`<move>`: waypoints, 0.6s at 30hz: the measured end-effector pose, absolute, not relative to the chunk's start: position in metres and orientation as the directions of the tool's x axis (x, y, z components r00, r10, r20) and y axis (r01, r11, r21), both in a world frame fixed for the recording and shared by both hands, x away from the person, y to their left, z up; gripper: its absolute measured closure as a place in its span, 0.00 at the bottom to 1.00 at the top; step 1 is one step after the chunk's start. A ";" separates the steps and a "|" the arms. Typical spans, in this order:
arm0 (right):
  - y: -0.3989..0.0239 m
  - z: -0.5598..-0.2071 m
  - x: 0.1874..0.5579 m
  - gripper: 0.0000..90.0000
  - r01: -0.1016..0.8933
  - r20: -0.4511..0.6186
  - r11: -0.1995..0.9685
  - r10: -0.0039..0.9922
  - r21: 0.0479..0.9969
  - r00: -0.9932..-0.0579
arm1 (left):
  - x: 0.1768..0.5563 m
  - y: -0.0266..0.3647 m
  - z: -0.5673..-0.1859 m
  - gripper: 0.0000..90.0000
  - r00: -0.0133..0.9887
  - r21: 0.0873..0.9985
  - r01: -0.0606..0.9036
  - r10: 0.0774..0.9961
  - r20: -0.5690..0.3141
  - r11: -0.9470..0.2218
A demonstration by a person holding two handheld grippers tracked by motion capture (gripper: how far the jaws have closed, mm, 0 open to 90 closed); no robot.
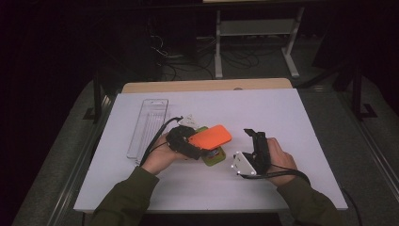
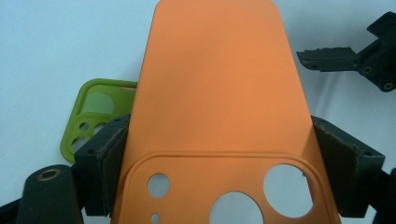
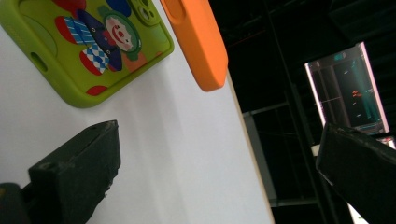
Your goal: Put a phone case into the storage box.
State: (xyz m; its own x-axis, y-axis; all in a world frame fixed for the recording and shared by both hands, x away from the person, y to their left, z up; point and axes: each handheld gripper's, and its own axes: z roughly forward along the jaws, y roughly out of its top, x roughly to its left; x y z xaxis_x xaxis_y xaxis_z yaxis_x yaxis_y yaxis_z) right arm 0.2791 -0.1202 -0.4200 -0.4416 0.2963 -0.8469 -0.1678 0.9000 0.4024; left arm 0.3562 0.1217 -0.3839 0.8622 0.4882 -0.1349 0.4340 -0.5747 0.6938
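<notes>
Near the middle of the high view, the left gripper is clamping an orange phone case by its two long edges, holding it raised and roughly level above the white table. In the left gripper view the black pads are pressing both sides of the case at its camera-cutout end. A green phone case is lying flat on the table just below the orange one, partly covered by it; the right gripper view shows a clown picture on it. To the right of centre, the right gripper is resting apart from both cases, its jaws standing wide with nothing between them. A clear plastic tray is lying toward the upper left.
</notes>
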 end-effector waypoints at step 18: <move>-0.092 -0.423 0.278 0.10 -0.277 -0.924 0.918 0.186 0.285 -0.335 | 0.355 0.116 -0.382 0.18 0.879 0.684 0.412 0.460 -0.125 -0.602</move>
State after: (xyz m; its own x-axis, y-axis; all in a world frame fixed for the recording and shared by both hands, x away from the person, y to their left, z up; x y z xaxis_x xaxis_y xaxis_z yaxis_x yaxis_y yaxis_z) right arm 0.2782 -0.0923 -0.4231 -0.3347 0.1862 -0.9238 -0.2767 0.9176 0.2853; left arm 0.3551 0.1162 -0.3817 0.8792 0.4597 -0.1250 0.4119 -0.6020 0.6841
